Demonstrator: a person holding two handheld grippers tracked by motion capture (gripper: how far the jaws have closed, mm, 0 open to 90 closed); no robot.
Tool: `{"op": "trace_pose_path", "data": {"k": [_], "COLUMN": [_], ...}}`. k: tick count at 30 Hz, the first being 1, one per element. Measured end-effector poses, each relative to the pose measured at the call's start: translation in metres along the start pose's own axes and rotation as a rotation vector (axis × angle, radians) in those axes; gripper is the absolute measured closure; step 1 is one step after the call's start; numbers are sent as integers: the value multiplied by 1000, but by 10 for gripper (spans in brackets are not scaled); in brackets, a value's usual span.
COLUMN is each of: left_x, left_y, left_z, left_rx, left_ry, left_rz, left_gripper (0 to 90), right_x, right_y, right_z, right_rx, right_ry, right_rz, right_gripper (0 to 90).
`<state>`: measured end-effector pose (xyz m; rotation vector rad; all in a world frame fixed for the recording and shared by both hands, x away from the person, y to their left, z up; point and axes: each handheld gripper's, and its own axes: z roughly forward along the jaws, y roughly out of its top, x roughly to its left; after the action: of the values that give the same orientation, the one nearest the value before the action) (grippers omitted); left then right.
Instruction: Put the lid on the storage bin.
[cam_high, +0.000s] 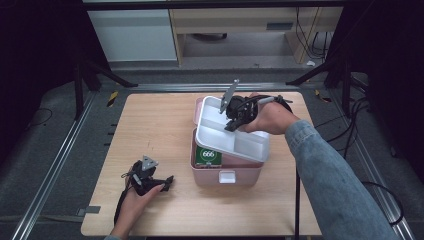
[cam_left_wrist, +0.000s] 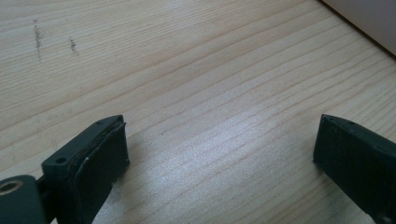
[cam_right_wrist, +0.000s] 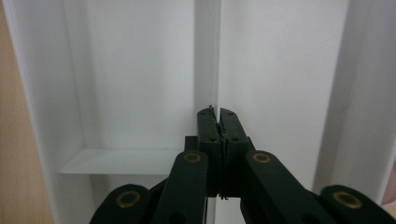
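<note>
the white divided tray (cam_high: 232, 136) sits skewed across the top of the pink box (cam_high: 226, 172), pinched at its middle divider by the right tongs (cam_right_wrist: 218, 112). so it's lifted out, not set down yet. green "666" pack (cam_high: 208, 155) below. left tongs (cam_left_wrist: 219, 140) rest spread on the surface (cam_high: 155, 125), nothing blocking.

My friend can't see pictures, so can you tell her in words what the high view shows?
The right gripper, jaws shut, holds a white divided tray tilted above an open pink box on a wooden table. A green packet marked 666 lies inside the box. The left gripper rests open on the table.
</note>
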<state>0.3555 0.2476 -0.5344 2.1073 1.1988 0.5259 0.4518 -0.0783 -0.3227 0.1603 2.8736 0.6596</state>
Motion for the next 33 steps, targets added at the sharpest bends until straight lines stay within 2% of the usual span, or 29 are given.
{"op": "trace_pose_path", "data": {"k": [10,18,25,33], "left_x": [0,0,0,0], "left_y": [0,0,0,0], "left_z": [0,0,0,0], "left_rx": [0,-4,-4,-2], "left_ry": [0,2,4,4], "left_rz": [-1,-3,-2,-1], "left_gripper": [24,24,24,24], "right_x": [9,15,17,17], "right_y": [4,6,8,7], "right_z": [18,33,48,60], "right_rx": [17,54,95,114], "right_ry": [41,63,82,102], "right_rz": [-27,-53,-65,-62], "right_gripper": [899,897,894,893]}}
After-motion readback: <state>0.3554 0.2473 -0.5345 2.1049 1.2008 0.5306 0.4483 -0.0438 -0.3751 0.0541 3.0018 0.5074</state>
